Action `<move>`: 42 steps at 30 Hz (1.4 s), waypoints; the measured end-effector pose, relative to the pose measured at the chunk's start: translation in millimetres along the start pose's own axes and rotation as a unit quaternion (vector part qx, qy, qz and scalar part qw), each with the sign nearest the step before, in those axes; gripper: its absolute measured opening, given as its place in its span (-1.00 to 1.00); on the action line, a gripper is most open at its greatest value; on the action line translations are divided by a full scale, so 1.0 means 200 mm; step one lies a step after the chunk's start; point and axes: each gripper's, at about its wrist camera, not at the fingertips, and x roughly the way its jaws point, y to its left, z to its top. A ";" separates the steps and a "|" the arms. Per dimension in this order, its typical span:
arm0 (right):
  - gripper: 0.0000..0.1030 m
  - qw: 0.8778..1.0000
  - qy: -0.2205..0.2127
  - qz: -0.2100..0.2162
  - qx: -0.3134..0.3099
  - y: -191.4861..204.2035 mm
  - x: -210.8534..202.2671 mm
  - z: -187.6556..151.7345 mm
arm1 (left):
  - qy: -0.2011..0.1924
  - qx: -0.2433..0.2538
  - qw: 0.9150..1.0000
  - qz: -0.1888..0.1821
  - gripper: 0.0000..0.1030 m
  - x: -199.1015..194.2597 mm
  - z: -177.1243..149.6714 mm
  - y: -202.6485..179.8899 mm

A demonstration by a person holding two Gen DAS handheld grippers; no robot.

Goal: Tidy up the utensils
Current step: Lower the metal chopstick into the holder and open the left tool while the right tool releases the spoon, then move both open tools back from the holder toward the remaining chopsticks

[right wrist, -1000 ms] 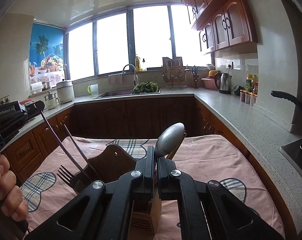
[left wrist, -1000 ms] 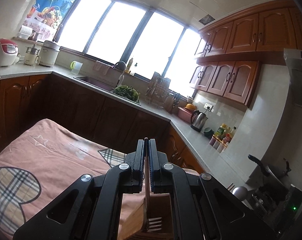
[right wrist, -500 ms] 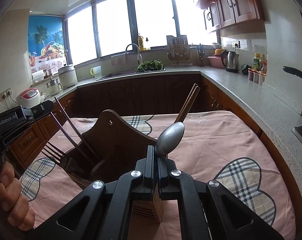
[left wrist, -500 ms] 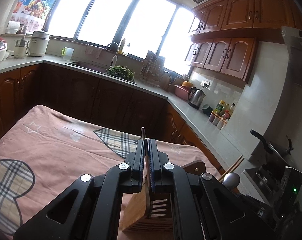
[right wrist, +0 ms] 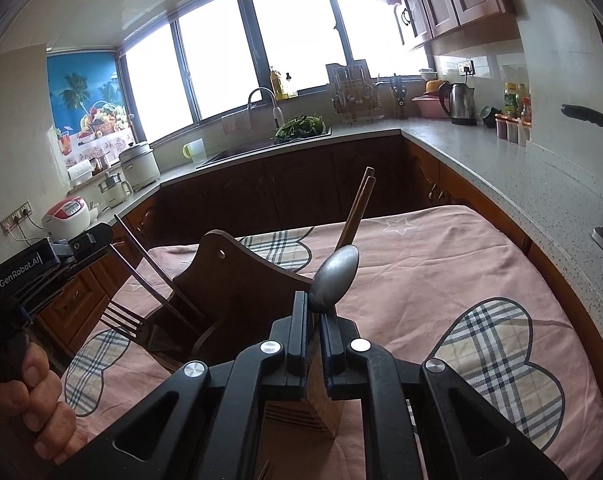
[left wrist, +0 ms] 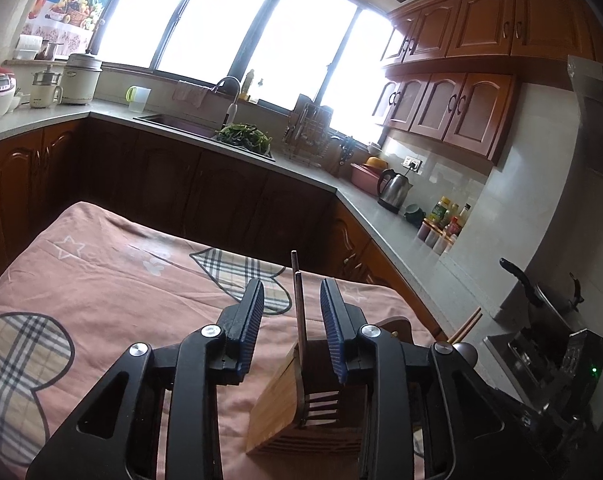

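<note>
The left gripper (left wrist: 292,300) is spreading its jaws, and the left wrist view shows two thin fork handles (left wrist: 298,304) standing up in the gap, touching neither blue pad. Their tines (left wrist: 319,406) point down into the light wooden utensil holder (left wrist: 279,396), which stands on the bench under a pink cloth (left wrist: 113,280) printed with plaid hearts. At the right edge of that view only the tips of a pair of chopsticks (left wrist: 467,324) and a bit of a spoon bowl (left wrist: 463,350) peek past the gripper's frame. The right wrist view shows far more of them: the metal spoon (right wrist: 335,278) stands bowl up with its neck between the jaws of the right gripper (right wrist: 312,308), which are only a narrow slit apart and opening; whether the pads press on it cannot be told. The chopsticks (right wrist: 357,210) lean behind it. This view also shows the holder's dark arched back panel (right wrist: 229,276) with its hanging hole, the forks (right wrist: 141,276) leaning at the left, and a hand (right wrist: 41,396) wrapped round the handle of the left gripper's body (right wrist: 45,264), none of which the left view gives.
</note>
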 end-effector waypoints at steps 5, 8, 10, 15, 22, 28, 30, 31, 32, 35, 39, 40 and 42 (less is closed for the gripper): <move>-0.29 1.000 -0.008 0.009 0.018 -0.02 -0.05 0.00 | 0.000 -0.005 1.000 0.002 0.03 -0.04 0.00 0.01; -0.14 0.999 -0.013 0.015 0.035 -0.04 -0.09 -0.01 | 0.000 -0.010 1.000 0.006 0.37 -0.08 -0.01 0.02; 0.03 0.999 -0.017 0.018 0.047 -0.06 -0.12 -0.01 | -0.002 -0.016 1.000 0.008 0.60 -0.11 -0.01 0.04; 0.78 0.997 -0.034 0.027 0.066 -0.08 -0.22 -0.04 | 0.011 -0.034 0.999 0.016 0.99 -0.20 -0.05 0.10; 0.84 0.996 -0.048 0.037 0.064 -0.05 -0.37 -0.07 | 0.034 -0.025 0.999 0.033 0.99 -0.34 -0.13 0.13; 0.85 0.996 -0.042 0.046 0.071 -0.03 -0.47 -0.13 | 0.060 -0.009 0.997 0.040 1.00 -0.48 -0.22 0.15; 0.85 0.995 -0.036 0.050 0.072 -0.02 -0.49 -0.16 | 0.068 -0.007 0.997 0.041 0.99 -0.53 -0.26 0.17; 0.85 0.995 -0.034 0.052 0.073 -0.02 -0.51 -0.17 | 0.072 -0.006 0.996 0.044 0.99 -0.55 -0.27 0.17; 0.85 0.995 -0.033 0.053 0.073 -0.01 -0.52 -0.19 | 0.075 -0.007 0.996 0.044 1.00 -0.57 -0.29 0.17; 0.85 0.995 -0.029 0.054 0.074 0.00 -0.57 -0.23 | 0.081 -0.017 0.996 0.036 0.99 -0.65 -0.33 0.19; 0.85 0.995 -0.029 0.060 0.079 0.02 -0.64 -0.29 | 0.084 -0.014 0.996 0.031 0.99 -0.73 -0.37 0.18; 0.85 0.995 -0.028 0.061 0.079 0.03 -0.65 -0.30 | 0.083 -0.013 0.996 0.031 0.99 -0.75 -0.37 0.17; 0.85 0.995 -0.026 0.064 0.079 0.03 -0.68 -0.32 | 0.083 -0.012 0.996 0.028 0.99 -0.78 -0.39 0.17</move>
